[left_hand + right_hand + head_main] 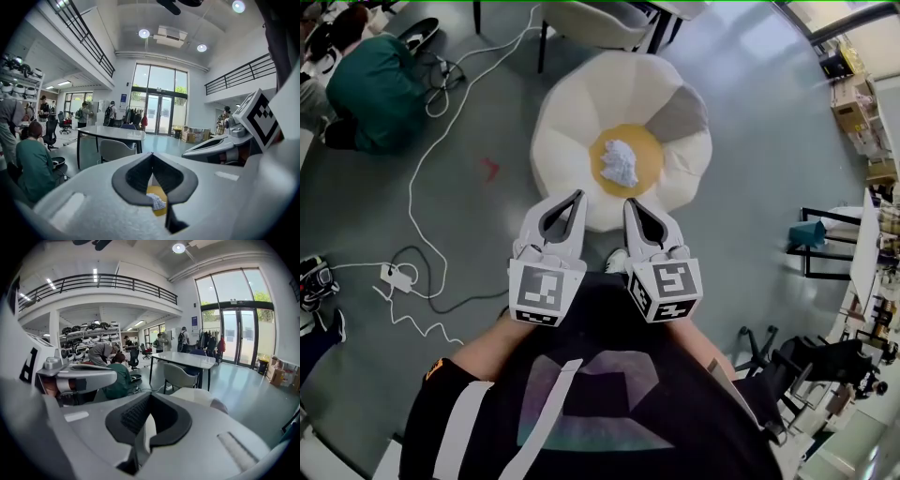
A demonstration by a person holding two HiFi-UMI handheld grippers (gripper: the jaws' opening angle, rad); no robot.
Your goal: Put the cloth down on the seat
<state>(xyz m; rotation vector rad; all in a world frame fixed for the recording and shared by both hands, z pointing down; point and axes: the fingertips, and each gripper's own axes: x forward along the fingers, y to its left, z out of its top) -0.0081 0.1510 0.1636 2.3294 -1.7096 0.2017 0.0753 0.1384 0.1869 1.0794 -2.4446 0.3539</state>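
Observation:
A crumpled white cloth [619,164] lies on the yellow middle cushion [649,155] of a cream, petal-shaped seat [567,122]. My left gripper [577,196] and right gripper [629,202] hang side by side just short of the seat's near edge, both pointing at it. Both are shut, with nothing between the jaws. In the left gripper view the cloth [156,201] and the yellow cushion [159,191] show through the gap behind the left gripper [151,154]'s closed tips. The right gripper [149,395] view shows only a strip of the cream seat [197,397] past its tips.
A person in green [375,89] crouches on the floor at the far left, near white cables [417,187] and a power strip [397,275]. A grey chair [595,23] and a table stand beyond the seat. A black frame [816,246] and a chair base [759,347] stand to the right.

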